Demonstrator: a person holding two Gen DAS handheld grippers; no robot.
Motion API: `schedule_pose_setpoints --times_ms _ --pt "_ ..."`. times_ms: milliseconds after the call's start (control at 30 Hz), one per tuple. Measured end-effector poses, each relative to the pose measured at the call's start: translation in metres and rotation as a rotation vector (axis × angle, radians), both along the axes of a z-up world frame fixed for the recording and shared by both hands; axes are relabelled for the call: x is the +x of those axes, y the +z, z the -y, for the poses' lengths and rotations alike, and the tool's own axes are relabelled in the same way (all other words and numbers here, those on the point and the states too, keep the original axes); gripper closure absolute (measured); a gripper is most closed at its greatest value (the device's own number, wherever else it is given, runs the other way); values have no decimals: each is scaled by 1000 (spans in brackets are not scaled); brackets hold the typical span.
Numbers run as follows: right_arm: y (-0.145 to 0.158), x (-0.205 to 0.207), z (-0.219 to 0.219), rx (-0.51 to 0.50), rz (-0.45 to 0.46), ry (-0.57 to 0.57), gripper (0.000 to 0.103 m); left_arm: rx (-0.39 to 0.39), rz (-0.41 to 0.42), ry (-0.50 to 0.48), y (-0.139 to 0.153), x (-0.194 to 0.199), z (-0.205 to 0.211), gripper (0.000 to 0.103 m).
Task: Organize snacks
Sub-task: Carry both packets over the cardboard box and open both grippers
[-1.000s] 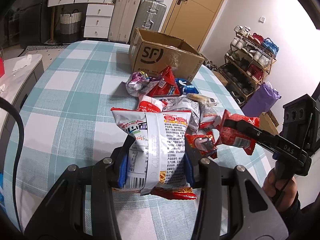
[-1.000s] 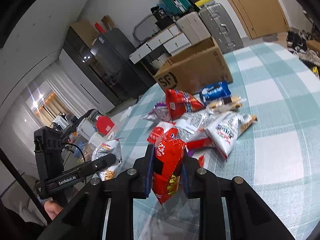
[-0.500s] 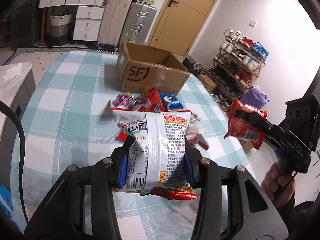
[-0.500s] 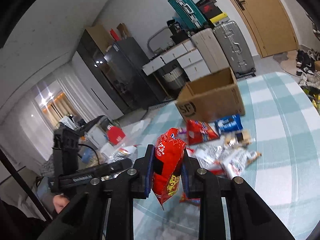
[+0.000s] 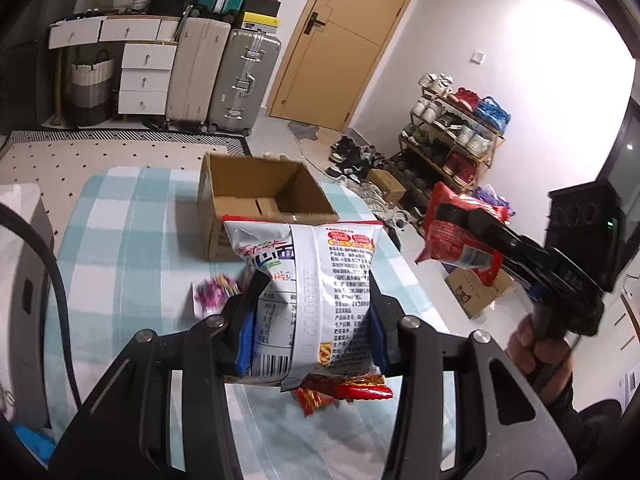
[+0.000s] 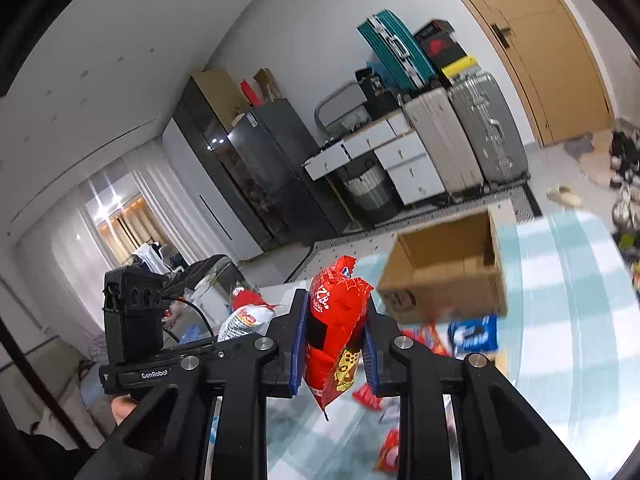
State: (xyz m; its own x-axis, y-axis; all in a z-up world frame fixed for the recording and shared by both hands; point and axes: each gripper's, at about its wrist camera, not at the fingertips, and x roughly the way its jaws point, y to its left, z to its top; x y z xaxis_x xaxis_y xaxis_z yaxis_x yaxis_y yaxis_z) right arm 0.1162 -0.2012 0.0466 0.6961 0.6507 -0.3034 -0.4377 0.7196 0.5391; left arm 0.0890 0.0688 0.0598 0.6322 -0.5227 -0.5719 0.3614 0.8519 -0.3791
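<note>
- Checked blue-and-white cloth covers the table [image 5: 120, 248], with suitcases, white drawers and a wooden door seen behind it.
- An open cardboard box [image 5: 260, 196] stands at the table's far end; its inside is seen to be empty apart from folded flaps.
- The left hand-held gripper [image 5: 308, 312] is clamped on a white snack bag [image 5: 316, 280], which is held upright above the table, its lower edge hanging below the pads.
- The right hand-held gripper [image 6: 334, 344] is clamped on a red snack bag [image 6: 336, 332], pinched across its middle and held clear of the table, to the right of the white bag.
- Loose snacks [image 6: 472, 334] lie on the cloth just in front of the box, among them a blue packet and several red ones; a purple packet [image 5: 216, 290] is seen beside the left jaws.
- The step in hand is judged to be the carrying of both bags to the box.
- For a clean drop, each bag should be brought over the opening before the pads are parted, with the bag's hanging edge lifted past the near wall so the light box is not pushed.
- One bag at a time is best released, so that the two hand-held grippers are kept apart over the narrow opening.
- Pressure should be kept modest, since the contents are likely brittle.
</note>
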Motion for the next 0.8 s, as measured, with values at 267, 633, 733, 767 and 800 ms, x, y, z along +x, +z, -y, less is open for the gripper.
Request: schedule_pose_setpoints --times_ms 267,633,733,767,800 --pt "40 49 -2 -1 20 -16 80 60 50 37 60 56 21 62" --pt "38 141 -11 -87 -19 -58 80 170 16 114 60 174 67 62" --pt "26 167 -16 -120 -39 -60 80 192 -16 135 45 202 77 62" --pt "21 179 -17 -127 -55 -60 80 197 -25 134 37 212 80 62" --pt "16 187 -17 -130 -65 -61 80 203 -30 130 31 221 86 62"
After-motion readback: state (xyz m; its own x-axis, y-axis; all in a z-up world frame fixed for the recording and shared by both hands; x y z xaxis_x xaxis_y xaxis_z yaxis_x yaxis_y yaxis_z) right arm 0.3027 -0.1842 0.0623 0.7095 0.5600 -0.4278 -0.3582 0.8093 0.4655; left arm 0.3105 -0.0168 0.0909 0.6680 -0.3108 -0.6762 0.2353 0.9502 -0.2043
